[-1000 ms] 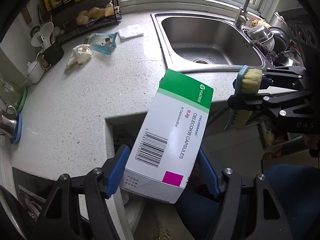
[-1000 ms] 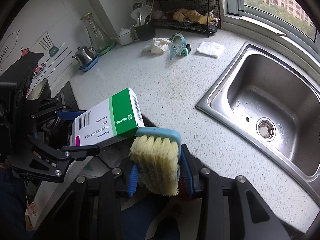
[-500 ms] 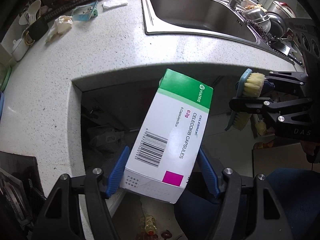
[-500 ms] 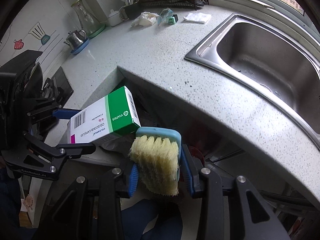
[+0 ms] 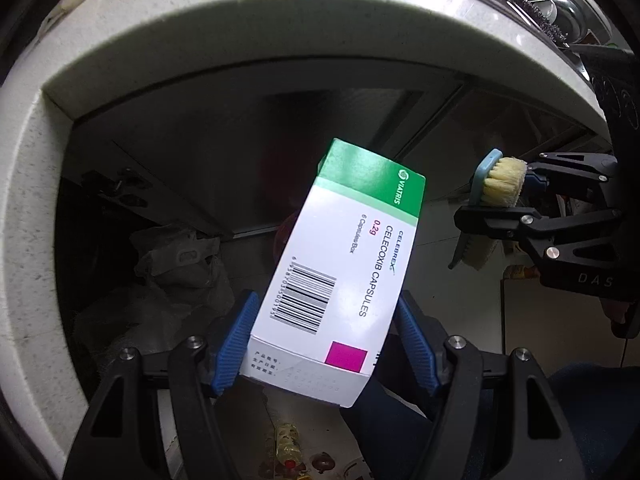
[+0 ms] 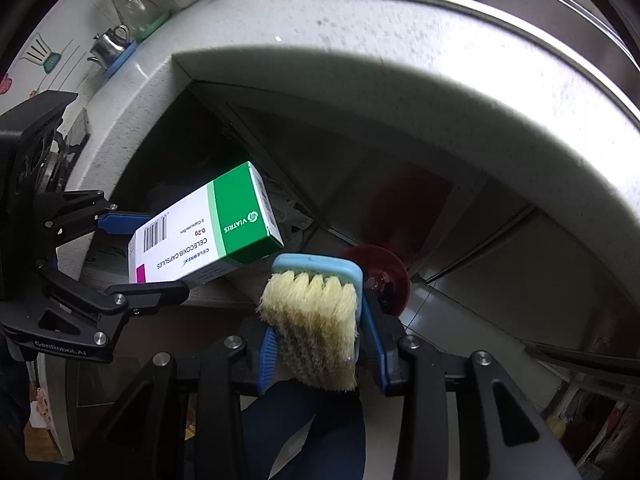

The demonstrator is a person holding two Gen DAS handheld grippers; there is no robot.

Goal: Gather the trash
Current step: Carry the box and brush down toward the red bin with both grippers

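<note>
The medicine box (image 5: 344, 276), white with a green end, is pinched by its near end between the blue pads (image 5: 234, 346) of the left gripper (image 5: 324, 344), so that its long green end juts forward and up, free to be dropped without the jaws being tilted. To its right the scrubbing brush (image 6: 316, 320), blue-backed with yellowed bristles, is clamped across its body by the right gripper (image 6: 320, 356), bristles facing the camera. Both items are held below the curved edge of the speckled countertop (image 5: 248, 28), in front of the dark recess beneath it, apparently so that they can be carried together to a bin. A red round object (image 6: 380, 276) lies just beyond the brush; whether it is the bin cannot be told. Crumpled grey bags (image 5: 176, 264) are heaped at the far left of the recess, and the floor below the box is littered
</note>
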